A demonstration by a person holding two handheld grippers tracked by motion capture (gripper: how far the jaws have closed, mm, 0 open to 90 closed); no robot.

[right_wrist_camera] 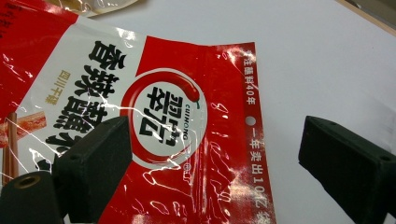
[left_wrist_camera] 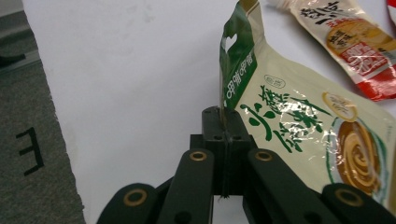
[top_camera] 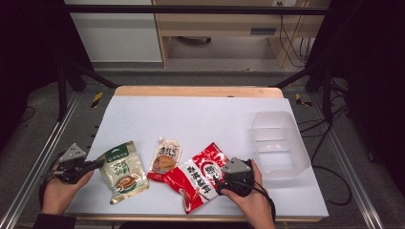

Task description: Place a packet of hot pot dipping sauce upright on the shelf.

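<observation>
The desk carried everything under a white sheet; a clear plastic bin stood at its right side, well apart from the red pouch, the landmark here; the red pouch lay flat near the front edge; the green-and-cream pouch lay to its left, with the small spouted sachet between them, its lower edge just touching the red pouch; the left gripper had its jaws clamped together on the green-and-cream pouch's top corner, which stood lifted; the right gripper hovered over the red pouch's upper right end, jaws wide apart, one jaw above the pouch and the other beyond its edge.
</observation>
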